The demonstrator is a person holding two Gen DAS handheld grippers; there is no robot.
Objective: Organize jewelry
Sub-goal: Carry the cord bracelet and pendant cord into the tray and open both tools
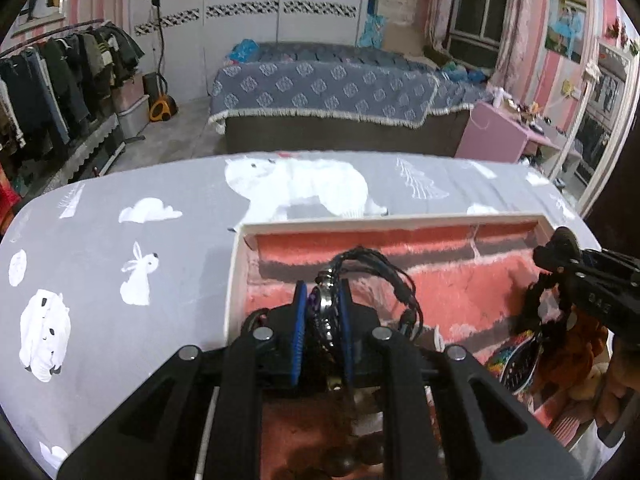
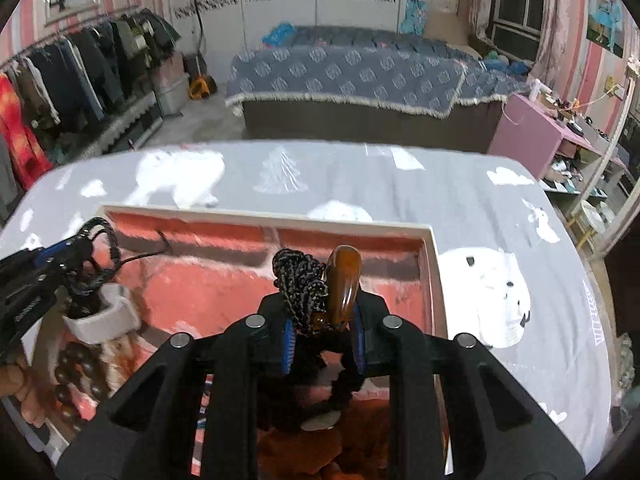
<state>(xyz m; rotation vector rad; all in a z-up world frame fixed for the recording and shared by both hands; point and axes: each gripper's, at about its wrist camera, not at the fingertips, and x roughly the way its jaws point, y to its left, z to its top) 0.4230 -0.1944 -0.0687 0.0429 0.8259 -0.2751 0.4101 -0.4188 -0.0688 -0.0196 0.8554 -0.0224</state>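
My left gripper point(image 1: 322, 292) is shut on a black corded bracelet point(image 1: 376, 264) with a round metal piece pinched between its blue pads. It hangs over a white box point(image 1: 236, 272) lined with pink and grey plush. In the right wrist view my right gripper point(image 2: 322, 308) is shut on a black braided cord point(image 2: 298, 280) that carries an amber-brown pendant point(image 2: 344, 276), above the same box point(image 2: 434, 272). Each gripper shows at the edge of the other's view: the right gripper point(image 1: 560, 252), the left gripper point(image 2: 90, 240).
Inside the box lie a white bangle point(image 2: 100, 320), dark brown beads point(image 2: 76, 376) and a colourful round piece point(image 1: 516, 364). The box stands on a grey cloth point(image 1: 120, 280) printed with white animals. Beyond the table's far edge stand a bed point(image 1: 320, 88) and a clothes rack point(image 1: 60, 80).
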